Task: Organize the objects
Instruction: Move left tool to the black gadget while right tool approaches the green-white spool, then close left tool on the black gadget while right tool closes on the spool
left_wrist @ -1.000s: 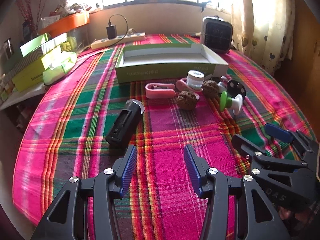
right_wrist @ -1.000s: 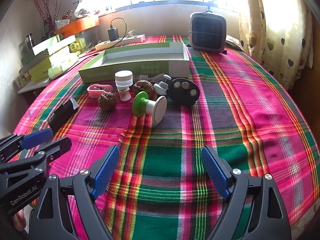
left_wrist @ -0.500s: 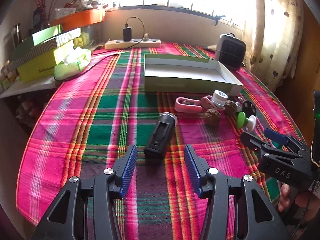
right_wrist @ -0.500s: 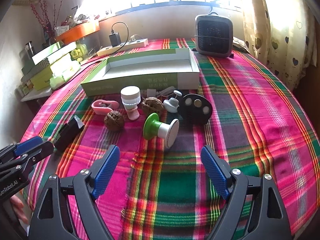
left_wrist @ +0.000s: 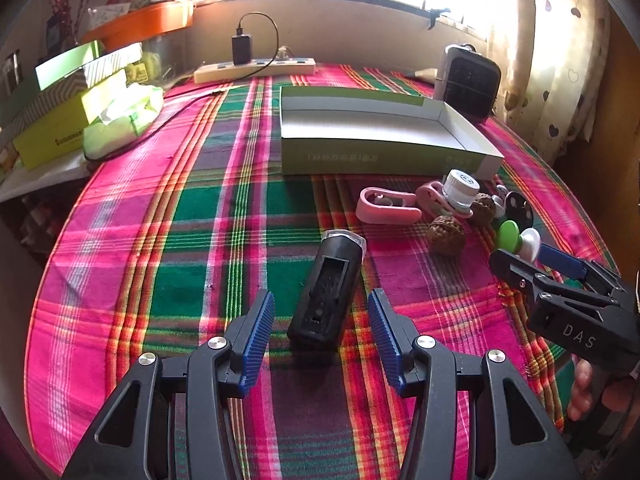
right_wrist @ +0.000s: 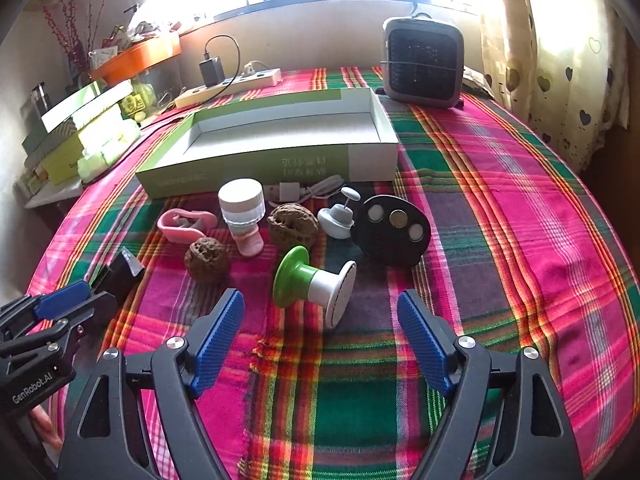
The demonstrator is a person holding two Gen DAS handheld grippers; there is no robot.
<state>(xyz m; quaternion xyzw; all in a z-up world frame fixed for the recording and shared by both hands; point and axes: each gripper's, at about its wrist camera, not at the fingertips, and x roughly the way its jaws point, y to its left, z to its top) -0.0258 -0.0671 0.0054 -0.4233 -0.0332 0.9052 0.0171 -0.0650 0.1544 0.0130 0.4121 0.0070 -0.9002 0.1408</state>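
A black box-shaped device [left_wrist: 328, 292] lies on the plaid tablecloth, its near end between the open fingers of my left gripper [left_wrist: 320, 312], untouched. My right gripper [right_wrist: 320, 312] is open and empty, just short of a green and white spool [right_wrist: 312, 284]. Beyond it lie two walnuts [right_wrist: 206, 259], a white-capped bottle [right_wrist: 242, 208], a pink clip [right_wrist: 184, 224], a black disc with coins [right_wrist: 392, 232], a grey knob [right_wrist: 338, 220] and a white cable [right_wrist: 304, 190]. An open green and white box [right_wrist: 276, 160] stands behind them.
A small grey fan heater [right_wrist: 422, 64] stands at the back right. A power strip with a charger [left_wrist: 256, 66] lies at the back. Green boxes [left_wrist: 68, 112] are stacked at the left edge. A curtain [right_wrist: 560, 60] hangs on the right.
My left gripper has swung left and closed in on the black device, which now sits between its fingers. My right gripper has moved forward toward the green spool.
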